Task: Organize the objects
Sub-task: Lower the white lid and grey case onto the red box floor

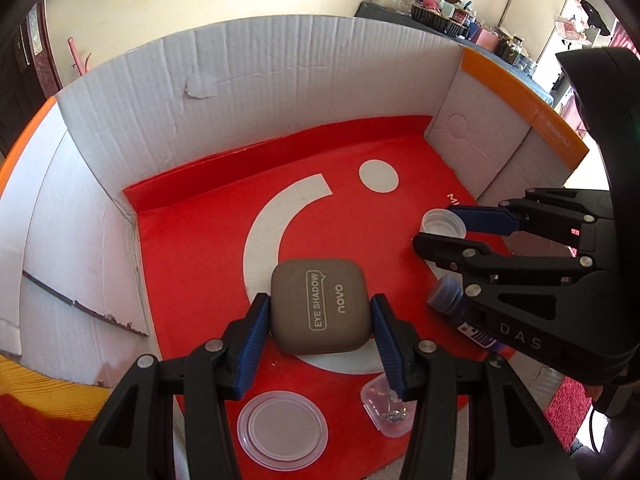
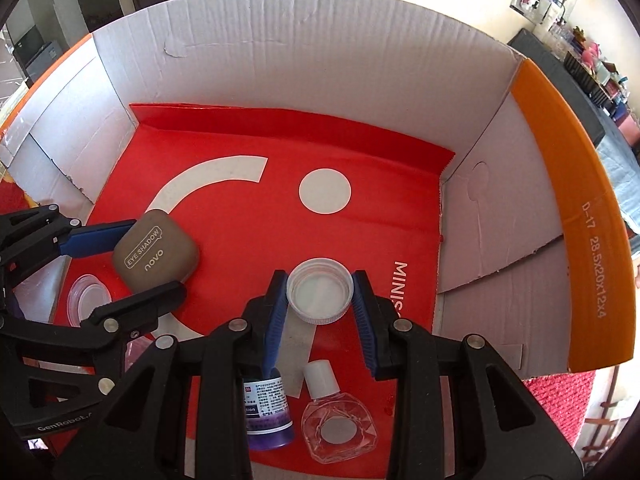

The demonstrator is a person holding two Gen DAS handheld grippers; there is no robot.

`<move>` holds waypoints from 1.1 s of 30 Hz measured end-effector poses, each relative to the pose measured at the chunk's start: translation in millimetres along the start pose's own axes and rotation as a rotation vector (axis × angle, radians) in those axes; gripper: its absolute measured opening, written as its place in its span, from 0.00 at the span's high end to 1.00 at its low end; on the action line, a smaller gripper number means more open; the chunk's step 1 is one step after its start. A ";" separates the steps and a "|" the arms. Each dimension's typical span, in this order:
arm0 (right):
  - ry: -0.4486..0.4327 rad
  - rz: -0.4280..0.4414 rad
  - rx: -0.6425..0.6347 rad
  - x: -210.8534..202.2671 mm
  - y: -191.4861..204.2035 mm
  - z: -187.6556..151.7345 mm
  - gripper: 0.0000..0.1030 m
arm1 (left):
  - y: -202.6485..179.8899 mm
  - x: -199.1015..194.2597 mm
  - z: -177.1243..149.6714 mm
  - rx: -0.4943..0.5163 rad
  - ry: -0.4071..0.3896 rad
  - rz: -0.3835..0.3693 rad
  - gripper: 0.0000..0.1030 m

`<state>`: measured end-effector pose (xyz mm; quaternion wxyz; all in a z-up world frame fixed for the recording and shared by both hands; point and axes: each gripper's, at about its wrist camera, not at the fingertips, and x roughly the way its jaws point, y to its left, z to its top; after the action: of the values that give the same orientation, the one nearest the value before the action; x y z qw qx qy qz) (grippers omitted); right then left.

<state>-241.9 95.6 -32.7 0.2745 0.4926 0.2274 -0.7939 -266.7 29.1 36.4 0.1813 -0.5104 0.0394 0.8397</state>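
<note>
Item: taupe square eye-shadow compact (image 1: 318, 307), clenched crosswise in my left tongs (image 1: 320, 320); right tongs (image 2: 320, 292) clamp white ribbed plastic cap (image 2: 320, 292).

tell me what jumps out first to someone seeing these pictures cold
The bright red liner with a white arc and dot on the floor of the white cardboard box grabs the eye first. At its middle, the left gripper clamps a taupe eye shadow case. To the right, the right gripper closes on an upturned white cap, with a purple bottle and a clear dropper bottle lying nearer the camera.
</note>
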 end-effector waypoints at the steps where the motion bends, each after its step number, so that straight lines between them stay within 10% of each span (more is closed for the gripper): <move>1: 0.004 0.002 -0.001 0.1 -0.2 -0.5 0.70 | 0.1 0.2 0.9 0.001 0.001 0.002 0.49; 33: 0.024 0.013 -0.007 -9.8 6.6 -16.6 0.70 | -2.2 -1.3 1.0 0.020 -0.001 0.028 0.47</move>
<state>-223.0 103.2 -31.2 0.2788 0.5027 0.2304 -0.7851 -266.2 31.1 38.3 0.1747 -0.5074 0.0546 0.8420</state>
